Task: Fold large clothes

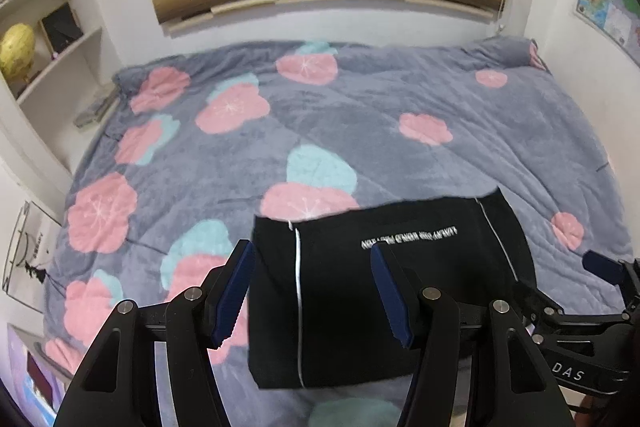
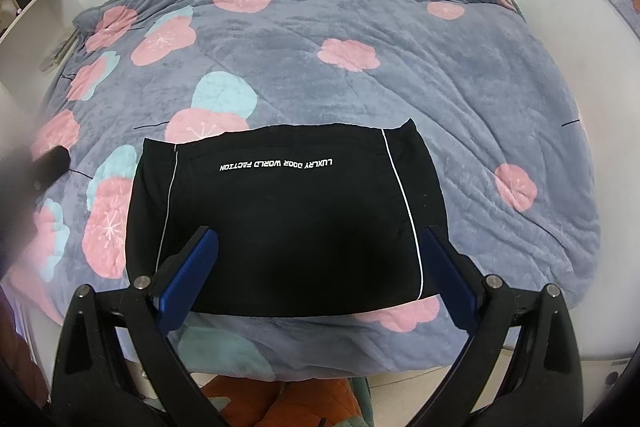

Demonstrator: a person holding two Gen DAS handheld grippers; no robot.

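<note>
A wide bed (image 2: 460, 75) fills both views, covered by a plush grey quilt (image 1: 360, 115) printed with pink and pale teal blossoms. Near its front edge lies a black folded garment (image 2: 288, 223), a flat rectangle with thin white piping down each side and a line of white lettering across its upper part, seen upside down. The left gripper (image 1: 312, 291) hangs above the garment's left portion, its blue-padded jaws spread apart with nothing between them. The right gripper (image 2: 320, 279) hovers over the garment's near edge, jaws parted wide and likewise empty. White shelves (image 1: 56, 39) with books stand left of the bed.
</note>
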